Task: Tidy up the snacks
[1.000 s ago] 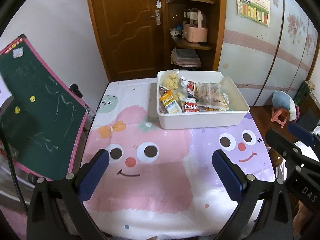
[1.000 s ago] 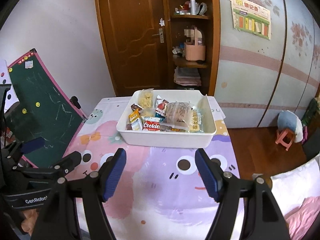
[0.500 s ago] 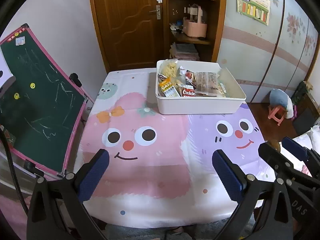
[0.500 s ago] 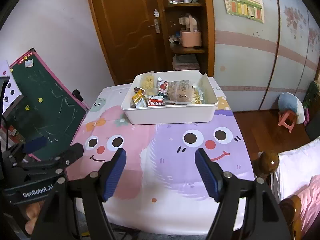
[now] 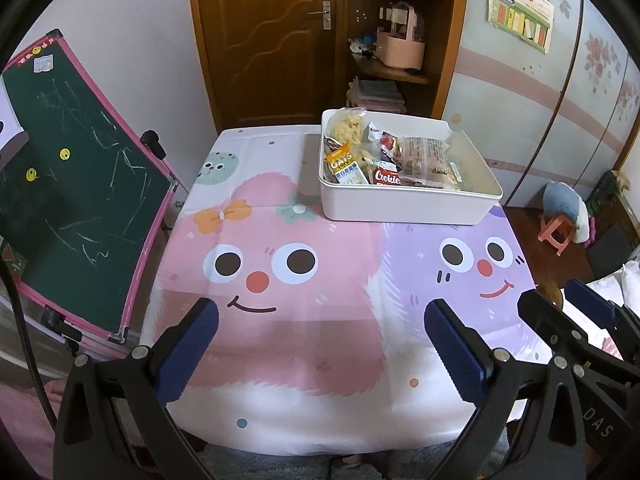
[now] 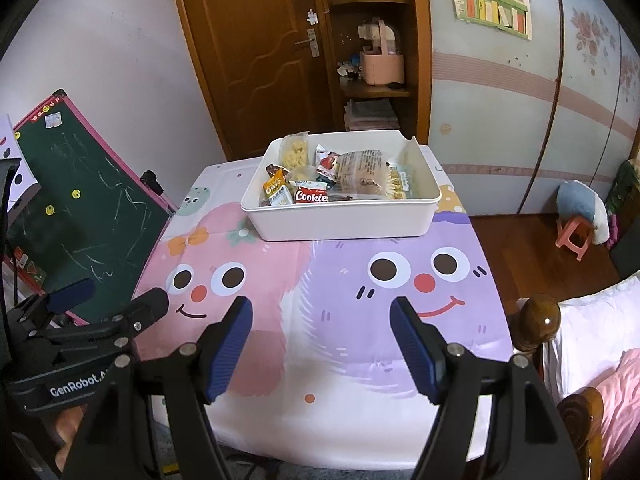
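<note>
A white bin (image 5: 404, 205) (image 6: 344, 222) stands at the far side of the table, filled with several snack packs, among them a red Cookies pack (image 5: 387, 178) (image 6: 311, 196) and an orange pack (image 5: 345, 165). My left gripper (image 5: 320, 344) is open and empty over the table's near edge. My right gripper (image 6: 322, 344) is open and empty, also over the near edge. Each gripper shows at the side of the other's view, the right one (image 5: 568, 304) and the left one (image 6: 108, 300).
The table wears a pink and purple cartoon cloth (image 5: 304, 280). A green chalkboard (image 5: 68, 184) leans at the left. A bed with wooden posts (image 6: 540, 320) is at the right. A door and corner shelves (image 5: 396, 40) stand behind. A pink stool (image 5: 556, 232) is on the floor.
Both grippers have pulled back from the bin toward the near edge of the table, so more of the table shows. Both stay open and empty.
</note>
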Demonstrator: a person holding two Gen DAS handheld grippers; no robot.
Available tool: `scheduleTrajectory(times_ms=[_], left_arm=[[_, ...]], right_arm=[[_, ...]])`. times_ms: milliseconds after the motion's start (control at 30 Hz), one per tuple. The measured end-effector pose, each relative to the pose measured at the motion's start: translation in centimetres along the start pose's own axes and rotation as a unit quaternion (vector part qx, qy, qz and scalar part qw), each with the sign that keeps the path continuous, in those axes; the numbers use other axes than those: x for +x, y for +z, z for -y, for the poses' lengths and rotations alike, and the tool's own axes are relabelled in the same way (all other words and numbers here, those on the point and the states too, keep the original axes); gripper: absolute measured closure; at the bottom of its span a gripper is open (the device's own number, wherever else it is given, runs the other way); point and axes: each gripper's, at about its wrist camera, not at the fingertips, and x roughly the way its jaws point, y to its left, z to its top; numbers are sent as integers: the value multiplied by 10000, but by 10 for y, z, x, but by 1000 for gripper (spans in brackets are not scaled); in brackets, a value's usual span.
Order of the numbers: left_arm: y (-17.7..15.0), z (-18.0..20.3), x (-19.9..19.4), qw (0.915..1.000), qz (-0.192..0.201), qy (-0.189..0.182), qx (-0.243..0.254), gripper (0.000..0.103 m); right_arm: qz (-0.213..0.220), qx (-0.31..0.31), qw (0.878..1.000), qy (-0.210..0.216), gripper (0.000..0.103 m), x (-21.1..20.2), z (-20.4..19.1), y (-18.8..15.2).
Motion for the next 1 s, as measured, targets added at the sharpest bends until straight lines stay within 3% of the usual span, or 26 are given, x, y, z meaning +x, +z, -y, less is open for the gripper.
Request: scheduleTrajectory(times_ms=[1000], left_arm=[[0, 0, 4, 10000, -13, -1, -15, 1]], right_arm=[[6, -4, 10000, -48, 31, 10, 5, -1]])
